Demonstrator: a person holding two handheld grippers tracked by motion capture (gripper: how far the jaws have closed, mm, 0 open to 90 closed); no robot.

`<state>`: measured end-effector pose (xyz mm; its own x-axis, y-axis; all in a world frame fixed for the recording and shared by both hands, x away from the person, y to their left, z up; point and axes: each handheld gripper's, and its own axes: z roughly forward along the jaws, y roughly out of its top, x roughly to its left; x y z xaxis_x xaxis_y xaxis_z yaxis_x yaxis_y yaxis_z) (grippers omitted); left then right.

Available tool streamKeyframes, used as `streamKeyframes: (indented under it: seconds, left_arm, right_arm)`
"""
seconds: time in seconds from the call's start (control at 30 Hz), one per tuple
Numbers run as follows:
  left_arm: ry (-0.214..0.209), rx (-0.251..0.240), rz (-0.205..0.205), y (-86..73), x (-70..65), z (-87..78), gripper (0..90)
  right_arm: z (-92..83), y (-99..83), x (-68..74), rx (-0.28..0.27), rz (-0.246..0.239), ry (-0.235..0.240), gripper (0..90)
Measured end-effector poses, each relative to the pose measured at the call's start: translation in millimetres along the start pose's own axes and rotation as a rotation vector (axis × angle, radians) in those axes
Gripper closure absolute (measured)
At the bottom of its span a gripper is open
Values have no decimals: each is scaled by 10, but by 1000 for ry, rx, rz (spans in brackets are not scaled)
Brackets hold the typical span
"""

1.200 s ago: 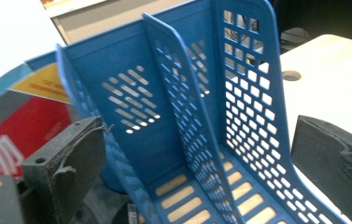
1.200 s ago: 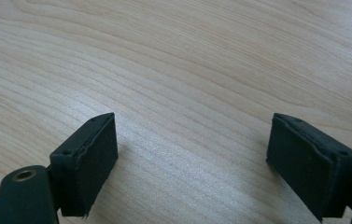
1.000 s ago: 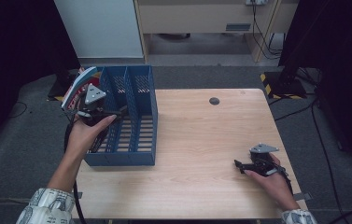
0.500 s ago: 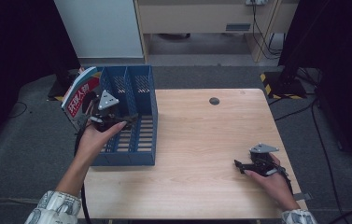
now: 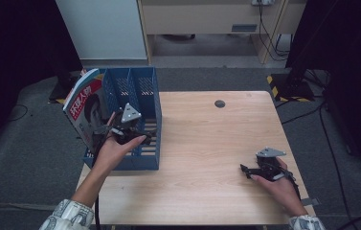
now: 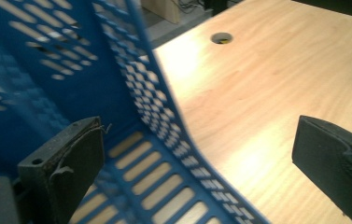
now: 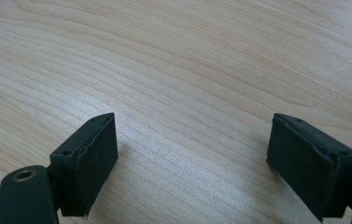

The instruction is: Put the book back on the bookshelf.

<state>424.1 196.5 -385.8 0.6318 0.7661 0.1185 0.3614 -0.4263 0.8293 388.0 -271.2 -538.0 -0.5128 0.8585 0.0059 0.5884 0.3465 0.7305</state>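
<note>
A blue slotted file organizer (image 5: 142, 84) stands on the left part of the wooden table (image 5: 207, 143). A magazine with a red and white cover (image 5: 84, 103) stands in its leftmost slot and leans left. My left gripper (image 5: 139, 135) hovers over the organizer's right slots, apart from the magazine. In the left gripper view its jaws are open (image 6: 197, 158), one inside the organizer (image 6: 71, 70) and one over the table, with the perforated right wall between them untouched. My right gripper (image 5: 245, 168) rests low over the table's front right, open and empty (image 7: 192, 154).
A round cable hole (image 5: 219, 103) sits near the table's far edge. Behind the table are a white cabinet (image 5: 101, 28) and a wooden desk (image 5: 202, 17) with cables. A black stand base (image 5: 288, 86) is on the floor at the right.
My left hand has moved right and down, from beside the magazine to over the organizer's right slots. The magazine stays leaning in the left slot. The right hand has not moved.
</note>
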Motion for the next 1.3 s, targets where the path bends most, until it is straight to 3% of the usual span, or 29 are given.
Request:
streamKeyframes:
  seconds: [0.17, 0.33, 0.4, 0.77, 1.3]
  left_arm:
    - [-38, 10, 6, -53, -170, 106, 23]
    - [-64, -26, -22, -95, -300, 170, 27]
    - [-72, -24, -15, -104, -364, 201, 28]
    - [-146, 27, 35, -126, -770, 396, 28]
    - [-217, 95, 84, -247, -1280, 678, 35]
  right_arm:
    - [0, -1, 1, 0, -1, 1, 164]
    - [-1, -1, 2, 0, -1, 3, 163]
    - [-1, -1, 2, 0, -1, 3, 164]
    - [-2, -3, 2, -1, -3, 5, 163]
    - [-3, -6, 4, -4, -6, 7, 163]
